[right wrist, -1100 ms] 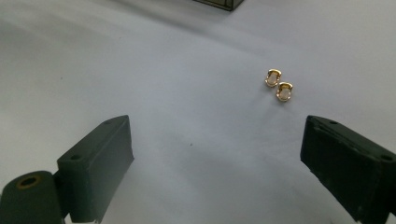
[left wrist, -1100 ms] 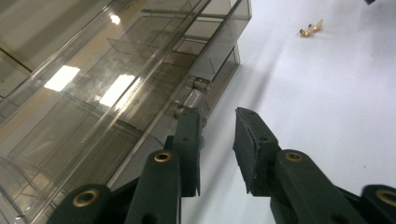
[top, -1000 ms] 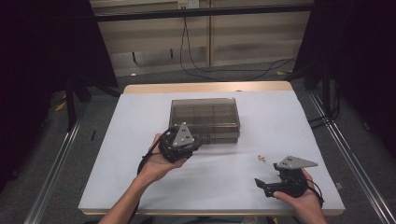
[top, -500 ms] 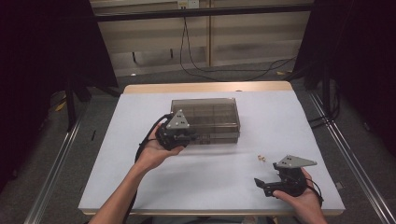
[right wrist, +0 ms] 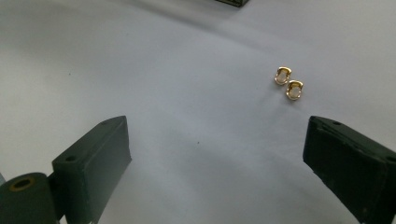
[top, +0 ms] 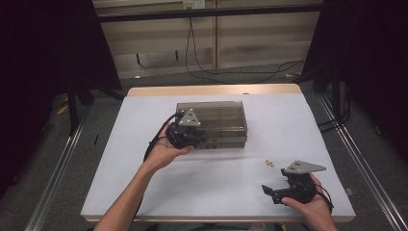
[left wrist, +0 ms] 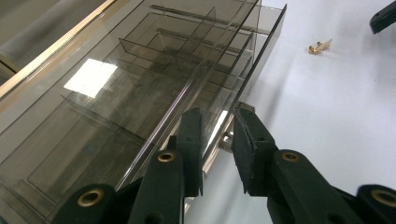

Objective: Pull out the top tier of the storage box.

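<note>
While we look along the left tongs [left wrist: 217,149], we see one smoky, see-through plastic organizer box [top: 219,118], flat and rectangular, split inside by thin clear dividers into many small compartments. It lies on the far middle of the counter [top: 144,192], its lid down. At its near long edge a small metal latch [left wrist: 227,140] sits between the narrow black jaws, which have just been opening a little; whether the pads press on it we cannot tell. In the high view the left tongs [top: 192,139] sit at the box's near left edge, held from below by the left hand [top: 166,151].

Two small shiny gold clasps [right wrist: 289,83], rounded and lying touching each other, rest on the bare white matte surface to the right of the box's near corner, well apart from it. The right tongs [right wrist: 215,158] stand wide with nothing between them, near the counter's front right edge, the clasps just ahead of them. Open white surface runs around the box on all sides, broadest in front.
</note>
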